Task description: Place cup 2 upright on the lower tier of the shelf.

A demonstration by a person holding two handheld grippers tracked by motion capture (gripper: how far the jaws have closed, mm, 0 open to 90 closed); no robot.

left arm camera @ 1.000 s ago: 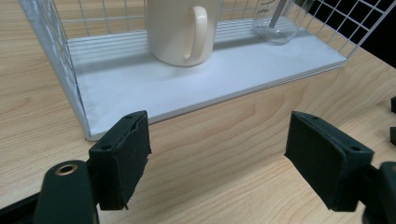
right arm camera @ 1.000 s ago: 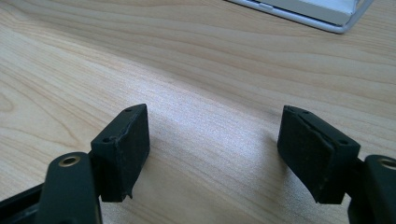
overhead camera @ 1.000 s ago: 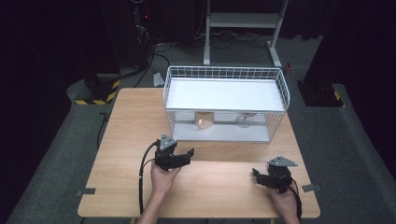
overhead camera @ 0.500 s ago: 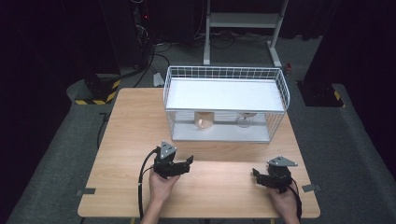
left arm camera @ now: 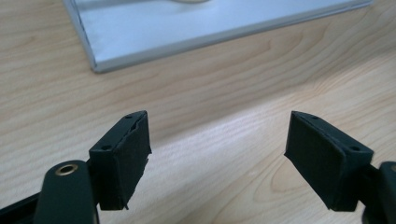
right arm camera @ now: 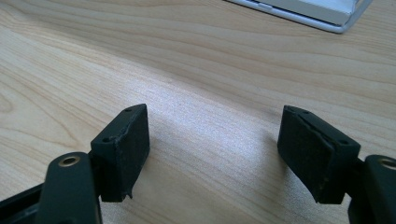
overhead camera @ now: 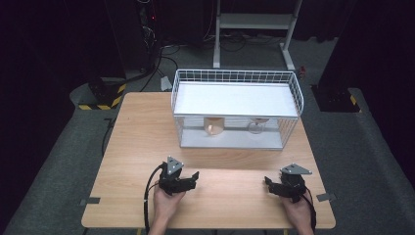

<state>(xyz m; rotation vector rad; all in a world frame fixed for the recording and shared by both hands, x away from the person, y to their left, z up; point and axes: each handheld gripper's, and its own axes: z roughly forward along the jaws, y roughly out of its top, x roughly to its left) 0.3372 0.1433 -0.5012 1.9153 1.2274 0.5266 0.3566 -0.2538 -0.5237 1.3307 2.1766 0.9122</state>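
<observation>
Fingers of left gripper (overhead camera: pixel 188 179) and right gripper (overhead camera: pixel 274 186): wide, empty, near the light wooden surface's (overhead camera: pixel 147 132) front edge. White wire two-tier rack (overhead camera: pixel 237 108) at far edge holds a tan cup (overhead camera: pixel 213 126) and clear glass (overhead camera: pixel 256 126), both untouched. Work judged not begun.

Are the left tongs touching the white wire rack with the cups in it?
Apart. The high view shows bare wooden table between the left tongs and the white wire rack.
</observation>
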